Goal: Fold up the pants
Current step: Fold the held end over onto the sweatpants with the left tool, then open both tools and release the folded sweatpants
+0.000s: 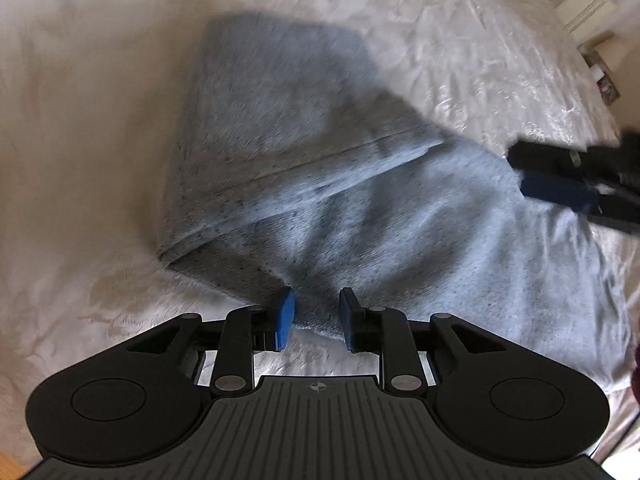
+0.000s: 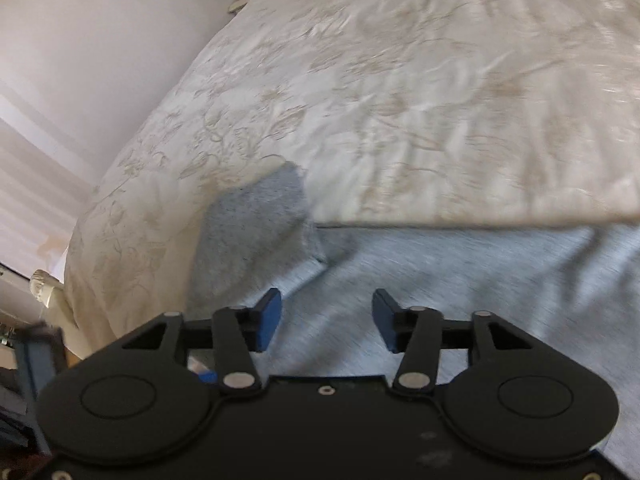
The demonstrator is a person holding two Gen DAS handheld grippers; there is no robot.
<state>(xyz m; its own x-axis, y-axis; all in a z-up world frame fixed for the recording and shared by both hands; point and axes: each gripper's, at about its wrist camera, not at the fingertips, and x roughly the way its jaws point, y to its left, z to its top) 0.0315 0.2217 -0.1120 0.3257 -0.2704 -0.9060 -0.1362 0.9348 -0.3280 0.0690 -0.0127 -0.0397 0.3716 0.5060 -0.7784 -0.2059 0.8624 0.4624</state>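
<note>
A cream, floral-patterned bedspread carries the grey knitted pants, folded over themselves. The left gripper stands slightly parted around the near cloth edge, seemingly not pinching it. The right gripper gapes wider above the fabric, holding nothing.

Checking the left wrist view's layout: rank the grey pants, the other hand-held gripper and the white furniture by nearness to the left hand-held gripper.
From the left hand-held gripper:
1. Grey pants, their near corner between its open fingers.
2. Right hand-held gripper, at the pants' right edge.
3. White furniture, beyond the bedspread, far upper right.
</note>
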